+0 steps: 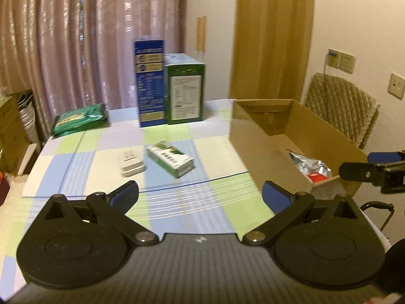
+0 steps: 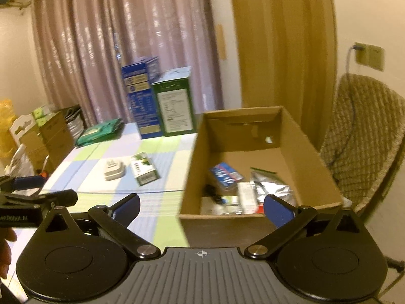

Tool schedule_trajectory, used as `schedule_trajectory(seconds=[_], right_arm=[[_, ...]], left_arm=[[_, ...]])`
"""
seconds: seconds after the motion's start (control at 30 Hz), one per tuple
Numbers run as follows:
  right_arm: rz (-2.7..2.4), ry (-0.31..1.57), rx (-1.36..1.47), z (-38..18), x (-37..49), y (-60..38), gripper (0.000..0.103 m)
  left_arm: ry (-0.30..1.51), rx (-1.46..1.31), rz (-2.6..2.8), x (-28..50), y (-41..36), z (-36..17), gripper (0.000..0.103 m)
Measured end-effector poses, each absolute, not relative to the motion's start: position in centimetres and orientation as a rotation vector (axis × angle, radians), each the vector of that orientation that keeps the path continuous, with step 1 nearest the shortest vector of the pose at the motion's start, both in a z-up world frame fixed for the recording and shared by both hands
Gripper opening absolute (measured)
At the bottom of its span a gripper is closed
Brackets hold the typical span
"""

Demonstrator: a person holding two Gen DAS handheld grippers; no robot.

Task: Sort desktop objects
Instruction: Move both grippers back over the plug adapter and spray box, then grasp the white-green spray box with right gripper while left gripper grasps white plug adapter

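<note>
A small green-and-white box (image 1: 170, 157) and a white plug adapter (image 1: 132, 164) lie side by side on the checked tablecloth (image 1: 177, 202); both also show in the right wrist view, the box (image 2: 144, 169) and the adapter (image 2: 114, 171). An open cardboard box (image 1: 291, 141) stands on the right; in the right wrist view this cardboard box (image 2: 243, 131) holds a silver foil pouch (image 2: 268, 186), a blue packet (image 2: 225, 174) and other small items. My left gripper (image 1: 200, 196) is open and empty above the table's front. My right gripper (image 2: 201, 209) is open and empty in front of the cardboard box.
A tall blue carton (image 1: 150, 83) and a green carton (image 1: 184, 88) stand at the table's back. A green packet (image 1: 79, 119) lies at the back left. A woven chair (image 2: 364, 136) stands right of the table. Boxes (image 2: 48, 136) are stacked on the floor at left.
</note>
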State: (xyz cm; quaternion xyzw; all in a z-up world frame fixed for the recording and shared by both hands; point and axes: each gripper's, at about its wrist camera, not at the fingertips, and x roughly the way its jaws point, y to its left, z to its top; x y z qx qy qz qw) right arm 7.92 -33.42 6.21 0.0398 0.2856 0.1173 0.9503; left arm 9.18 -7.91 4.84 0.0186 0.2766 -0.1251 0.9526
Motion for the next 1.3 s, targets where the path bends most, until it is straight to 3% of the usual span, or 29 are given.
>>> schedule_trajectory(seconds=[0.53, 1.3], right_arm=[[0.394, 0.569, -0.040, 5.7, 10.4, -23.9, 0.101], [0.403, 0.672, -0.196, -2.8, 24.9, -15.6, 0.100]], left_arm=[[0.540, 0.019, -0.011, 12.2, 2.6, 2.7, 0.102], [0.594, -0.078, -0.070, 26.3, 5.0, -3.8, 0.102]])
